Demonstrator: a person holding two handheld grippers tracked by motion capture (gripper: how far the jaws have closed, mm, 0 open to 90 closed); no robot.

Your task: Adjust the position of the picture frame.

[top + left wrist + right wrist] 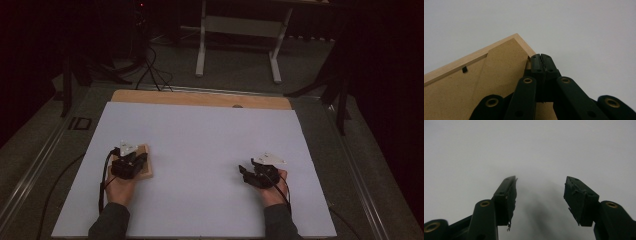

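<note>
Left gripper view: left gripper jaws together, wooden picture frame back-up just beside their left; right gripper jaws apart, nothing between.

Wooden table with bare strip along far edge, white sheet covering most of its top, wooden frame lying back-up near sheet's left side

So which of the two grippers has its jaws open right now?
The right gripper: its jaws stand wide apart over the bare white sheet. The left gripper has its jaws shut together, over the wooden frame.
</note>
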